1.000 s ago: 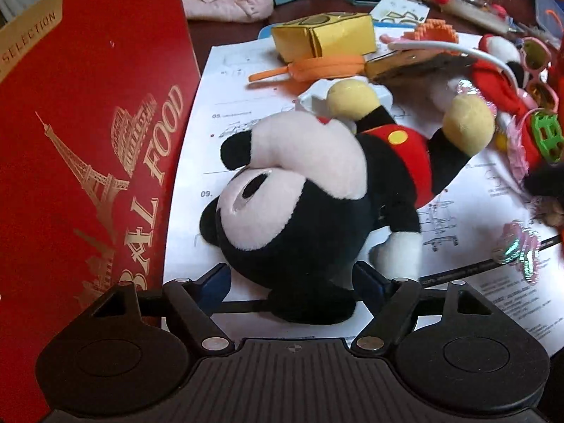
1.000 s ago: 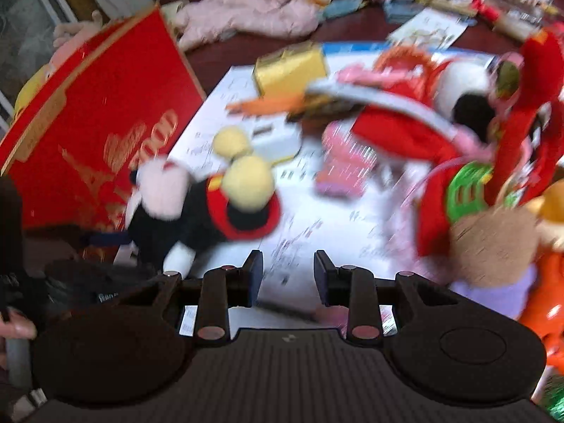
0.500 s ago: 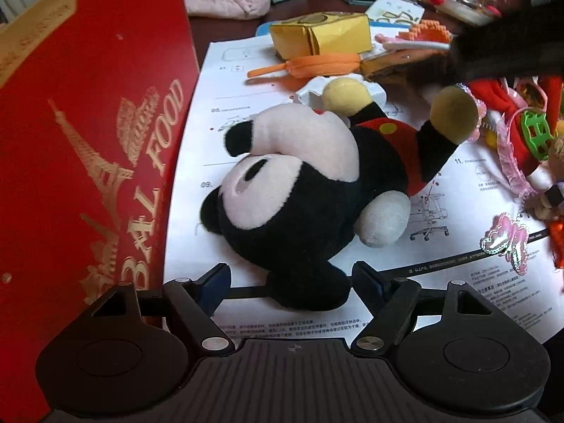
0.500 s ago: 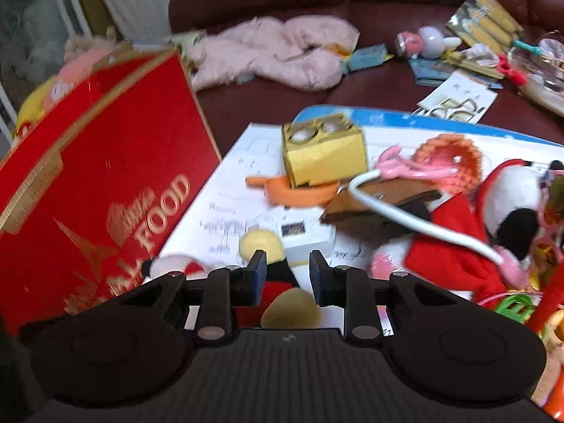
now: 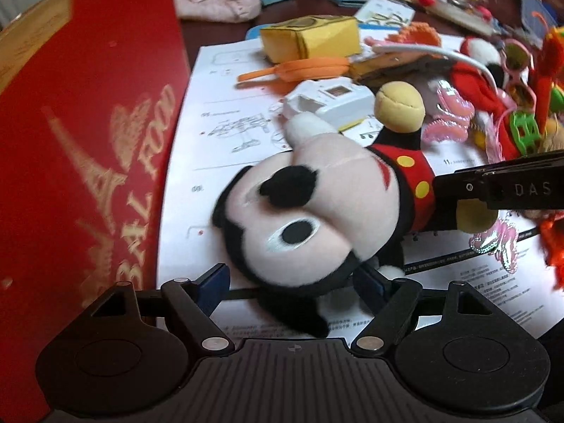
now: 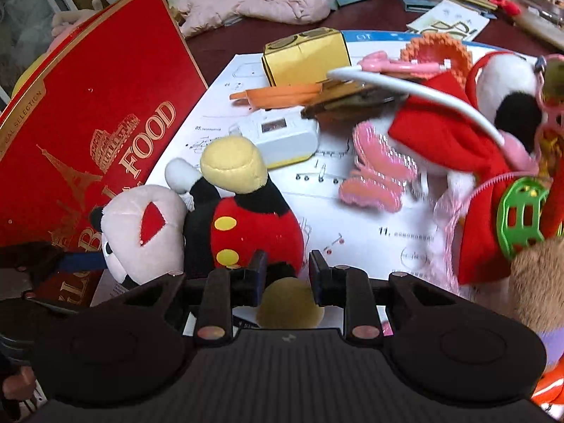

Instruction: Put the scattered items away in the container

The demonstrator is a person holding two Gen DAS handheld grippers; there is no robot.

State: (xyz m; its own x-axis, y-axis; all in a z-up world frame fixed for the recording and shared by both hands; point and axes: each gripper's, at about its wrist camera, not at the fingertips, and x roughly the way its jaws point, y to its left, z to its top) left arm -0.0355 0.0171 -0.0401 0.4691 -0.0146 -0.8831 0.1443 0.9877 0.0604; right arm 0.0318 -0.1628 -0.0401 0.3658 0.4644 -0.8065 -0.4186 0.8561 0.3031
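- A Mickey Mouse plush is being taken as the landmark; it is lying on a white instruction sheet spread over the dark bench.
- The plush's head is being flanked by the fingers of the left hand-held gripper, whose blue pads are spread wide on either side; contact with the head cannot be told, so this gripper is being read as released.
- The right hand-held gripper is being held at the plush's lower body, its narrowly parted fingers sitting on either side of one black leg above a yellow foot; whether the leg is being pinched cannot be told.
- In the left wrist view, a black finger of the right hand-held gripper is being seen across that same foot, to the right of the plush's red shorts.
- A red gift box with gold lettering is being shown standing just left of the plush, tilted.
- A white toy camera is lying just behind the plush's raised yellow foot.
- Behind the plush, an orange zip pouch and a yellow cardboard box are being seen.
- To the right of the plush, a pink hair clip and a red-clothed plush are lying among other scattered toys.
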